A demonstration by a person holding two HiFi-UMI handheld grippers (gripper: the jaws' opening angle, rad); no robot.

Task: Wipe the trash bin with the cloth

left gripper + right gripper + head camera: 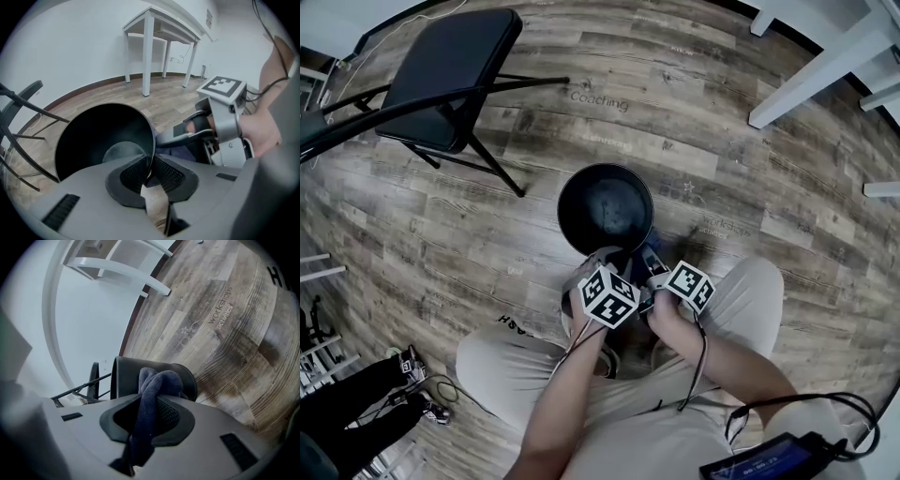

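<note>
the left tool (151, 169) is clamping the rim of the black trash bin (605, 208) on the wood floor (703, 112); the right tool (149, 414) is gripping the blue cloth (158, 379) just beside the bin.

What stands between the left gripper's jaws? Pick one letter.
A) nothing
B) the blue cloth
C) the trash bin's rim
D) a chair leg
C: in its own view the left gripper grips the thin rim of the trash bin; the cloth is in the right gripper.
</note>
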